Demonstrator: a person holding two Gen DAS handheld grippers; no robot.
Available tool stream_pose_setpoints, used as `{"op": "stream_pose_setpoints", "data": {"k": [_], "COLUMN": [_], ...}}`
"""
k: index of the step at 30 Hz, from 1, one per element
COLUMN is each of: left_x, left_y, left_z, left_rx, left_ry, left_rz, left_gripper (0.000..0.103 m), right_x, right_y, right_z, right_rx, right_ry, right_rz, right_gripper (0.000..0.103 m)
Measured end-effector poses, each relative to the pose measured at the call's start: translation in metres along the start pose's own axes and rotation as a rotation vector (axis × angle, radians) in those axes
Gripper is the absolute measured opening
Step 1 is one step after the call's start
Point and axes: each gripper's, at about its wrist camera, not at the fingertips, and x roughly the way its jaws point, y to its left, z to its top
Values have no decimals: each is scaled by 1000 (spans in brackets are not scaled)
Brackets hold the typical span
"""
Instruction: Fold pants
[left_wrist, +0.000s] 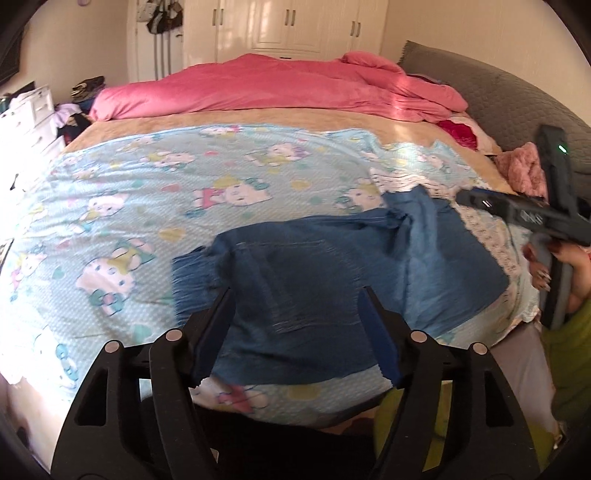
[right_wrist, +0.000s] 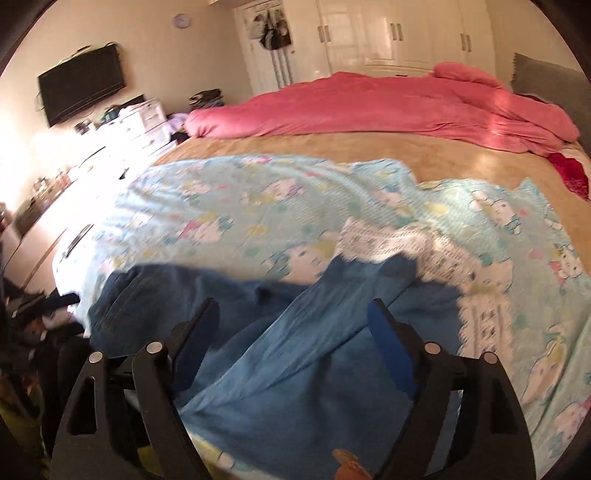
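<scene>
Pants: the blue denim pants (left_wrist: 332, 266) lie on the bed near its front edge, bunched into a rough block with a frayed hem (left_wrist: 188, 280) pointing toward the bed's left side; a paler blue panel (right_wrist: 295, 350), probably the inside face of the cloth, crosses them toward the right.
Left gripper: the black two-finger left gripper with blue pads (left_wrist: 295, 321) hangs over the pants with its jaws spread, holding nothing.
Right gripper: the matching black right gripper (right_wrist: 291, 332) is also spread wide above the paler panel and grips no cloth; whether its tips touch the fabric cannot be told.
Risk, layers: the denim is stacked unevenly, so a pinch here would likely catch only the top layer and the fold would skew.
Risk, sheet: the thin light-blue cartoon-print sheet (left_wrist: 147, 184) lies loose and rippled under the pants, and a low pinch could take it up with the denim.
Risk, edge: the pants sit close to the front edge, so a pull toward the person could drag them off the bed.
Denim: thick, stiff-looking weave with stitched seams; it should hold a crease but resist flattening.
Sheet: soft and light, with a white lace-like trim (right_wrist: 406, 243) near the bed's right side.
Behind: a plush pink duvet (left_wrist: 277, 88) is heaped along the far edge on a tan blanket (right_wrist: 369, 147).
</scene>
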Motion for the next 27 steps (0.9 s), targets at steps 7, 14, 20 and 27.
{"op": "stream_pose_setpoints", "data": {"k": [7,14,20,27], "left_x": [32,81,121,141], "left_y": [-45,-94,-109,-110], "left_z": [10,8,4,1], "left_rx": [41,123,113,79], "left_ry": [65,164,241,224], "left_rz": [-141,-240,-287,-257], "left_gripper": [61,56,49,39], "right_x": [27,82,138,180], "right_y": [-19,-22,-26,-29], "right_z": [33,60,66,67], "right_rx": [8,-32,-44,-22], "right_ry": [36,118,217,272], "right_rz": [-62,-107,-173,-216], "right_gripper": [81,81,81,81]}}
